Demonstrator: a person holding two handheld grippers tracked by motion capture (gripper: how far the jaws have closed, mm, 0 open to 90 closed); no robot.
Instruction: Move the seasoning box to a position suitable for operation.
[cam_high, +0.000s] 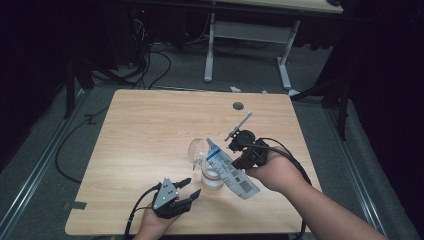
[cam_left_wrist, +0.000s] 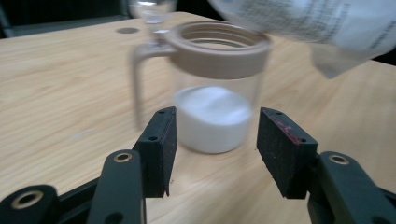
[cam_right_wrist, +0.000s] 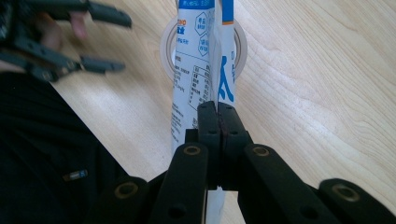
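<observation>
- Dark room around a pale wooden bench (cam_high: 150, 130); grey floor, cables and a second table frame beyond it.
- Clear glass jar (cam_high: 212, 176) with a tan collar and side handle stood near the bench's front middle, its hinged lid flipped open. A layer of white powder, salt or sugar, lay in the bottom.
- Right tongs (cam_right_wrist: 218, 114) were clamped flat on a white-and-blue printed pouch (cam_high: 231, 169), pads pinching the packet. The pouch was held slanted above the jar's mouth, one end over the opening.
- Left tongs (cam_left_wrist: 212, 140) stood apart, nothing between the pads, which pointed at the jar from just in front without touching the glass.
- Step in hand, as judged: pouring the pouch's contents into the jar, the left side coming in to steady it.
- Next move likely called for the left tongs to straddle the jar body and close gently, keeping clear of the handle, while the pouch's end stayed over the mouth.
</observation>
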